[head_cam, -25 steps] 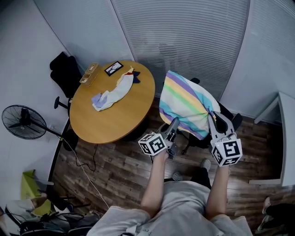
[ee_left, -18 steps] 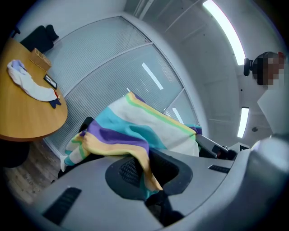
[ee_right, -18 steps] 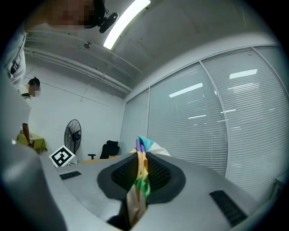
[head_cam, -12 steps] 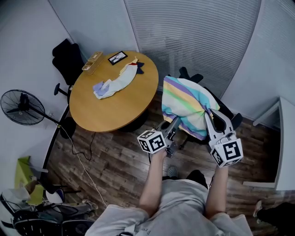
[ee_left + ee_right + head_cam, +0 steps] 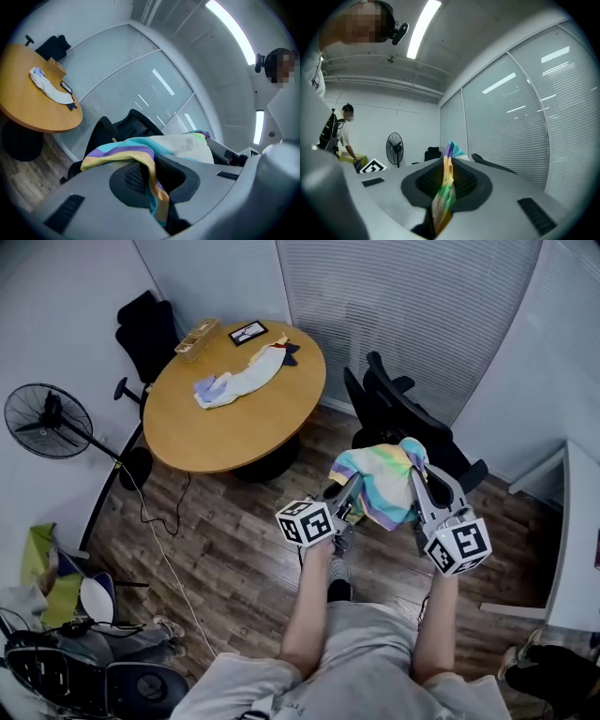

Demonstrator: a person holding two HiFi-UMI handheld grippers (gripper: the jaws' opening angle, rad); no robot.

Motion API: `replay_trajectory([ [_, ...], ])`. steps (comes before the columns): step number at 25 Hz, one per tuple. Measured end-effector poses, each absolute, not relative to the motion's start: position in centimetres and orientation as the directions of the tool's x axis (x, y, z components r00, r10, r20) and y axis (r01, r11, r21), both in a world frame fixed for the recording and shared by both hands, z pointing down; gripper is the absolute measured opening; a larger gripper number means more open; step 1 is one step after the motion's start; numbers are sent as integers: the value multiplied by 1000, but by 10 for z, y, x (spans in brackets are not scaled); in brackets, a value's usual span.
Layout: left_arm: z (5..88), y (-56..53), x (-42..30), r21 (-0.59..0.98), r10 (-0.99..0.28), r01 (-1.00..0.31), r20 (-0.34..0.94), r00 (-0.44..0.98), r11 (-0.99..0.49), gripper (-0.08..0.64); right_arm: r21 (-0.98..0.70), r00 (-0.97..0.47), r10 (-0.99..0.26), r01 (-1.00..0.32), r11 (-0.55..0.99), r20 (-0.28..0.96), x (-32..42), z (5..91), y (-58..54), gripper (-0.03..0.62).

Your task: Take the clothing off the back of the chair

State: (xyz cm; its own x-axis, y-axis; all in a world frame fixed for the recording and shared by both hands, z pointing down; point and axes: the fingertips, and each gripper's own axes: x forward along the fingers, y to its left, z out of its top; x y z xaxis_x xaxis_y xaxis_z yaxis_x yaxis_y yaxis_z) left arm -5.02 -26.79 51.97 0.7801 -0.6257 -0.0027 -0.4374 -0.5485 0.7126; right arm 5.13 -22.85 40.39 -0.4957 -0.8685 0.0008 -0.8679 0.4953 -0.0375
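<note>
The striped pastel garment hangs bunched between my two grippers, clear of the black office chair behind it. My left gripper is shut on the garment's left edge; in the left gripper view the cloth runs down between the jaws. On the other side my right gripper is shut on its right edge, where a thin fold of the cloth sits pinched between the pads. The chair's backrest shows bare beyond the cloth.
A round wooden table stands to the left with a pale cloth, a frame and a wooden tray on it. Another black chair and a floor fan stand further left. A white desk edge lies at the right. Bags clutter the lower left.
Both grippers have pulled back toward me with the garment. It has come off the chair's backrest and collapsed from a spread drape into a bunch.
</note>
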Motion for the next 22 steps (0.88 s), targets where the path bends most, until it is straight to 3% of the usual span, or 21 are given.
replay_trajectory([
  [8, 529, -173, -23, 634, -610, -527, 107, 785, -566, 51, -155, -437, -899, -890, 429, 20, 96, 426, -145, 49],
  [17, 531, -116, 10, 353, -625, -678, 267, 733, -644, 51, -228, -357, -930, -916, 330, 88, 142, 459, -80, 49],
  [22, 526, -98, 31, 233, -643, -707, 297, 706, -668, 51, -186, -293, -942, -947, 262, 164, 173, 477, -55, 49],
])
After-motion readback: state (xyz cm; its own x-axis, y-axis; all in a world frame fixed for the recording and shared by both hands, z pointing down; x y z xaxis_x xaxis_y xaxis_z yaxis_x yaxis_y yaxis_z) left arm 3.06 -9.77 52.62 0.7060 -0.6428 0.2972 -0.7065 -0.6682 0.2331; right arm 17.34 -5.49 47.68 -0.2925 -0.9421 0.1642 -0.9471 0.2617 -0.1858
